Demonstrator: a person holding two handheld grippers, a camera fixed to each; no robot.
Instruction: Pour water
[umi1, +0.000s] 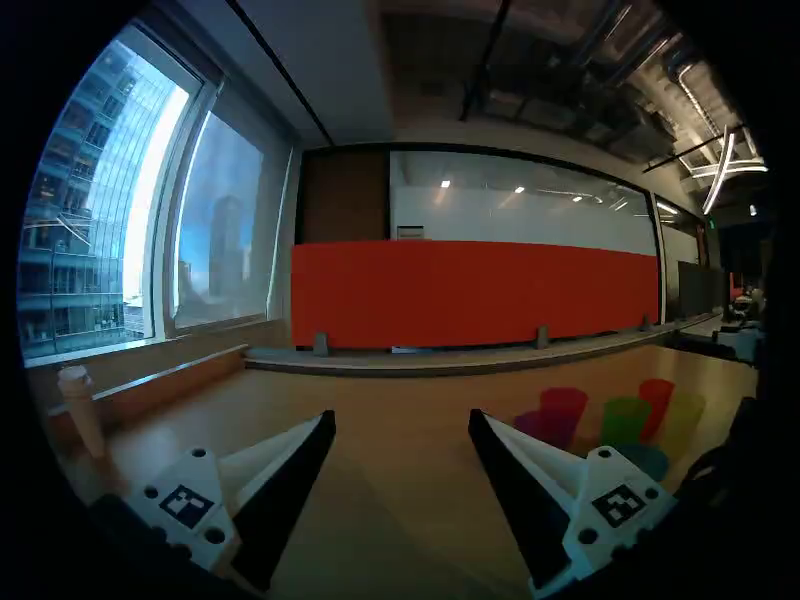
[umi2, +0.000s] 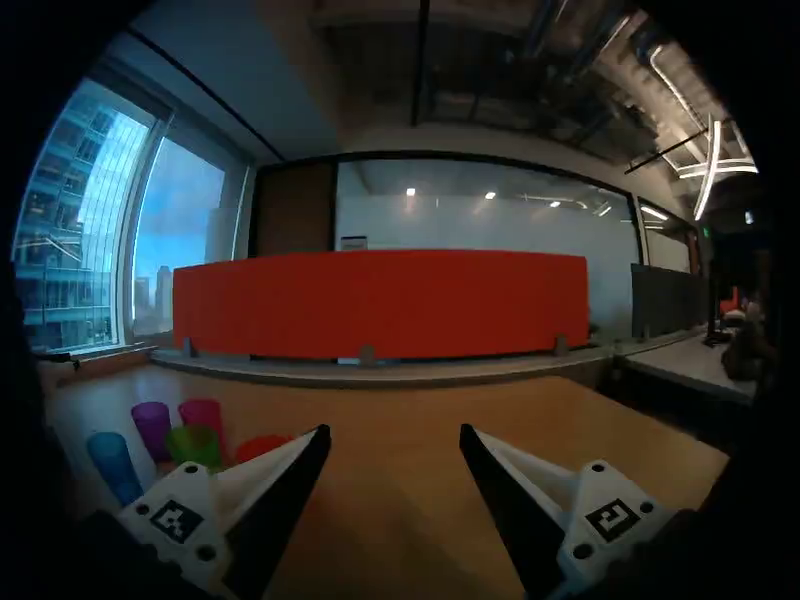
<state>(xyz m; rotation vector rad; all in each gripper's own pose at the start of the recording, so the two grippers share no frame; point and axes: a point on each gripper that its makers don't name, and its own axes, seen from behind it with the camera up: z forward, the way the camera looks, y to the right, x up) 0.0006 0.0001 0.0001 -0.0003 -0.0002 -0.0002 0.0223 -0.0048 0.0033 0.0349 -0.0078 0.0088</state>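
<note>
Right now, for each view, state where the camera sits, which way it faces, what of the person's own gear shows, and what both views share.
Left gripper view: rides the left gripper, low over the table, facing the red partition; its own open jaws show, cups to their right.
Right gripper view: rides the right gripper, facing the same partition; its own open jaws show, cups to their left.
Shared: table, red partition, windows, cups, which seem to stand between the two grippers.

red cup: lower part behind right fingers
blue cup: base behind left fingers
cup contents: cannot tell
</note>
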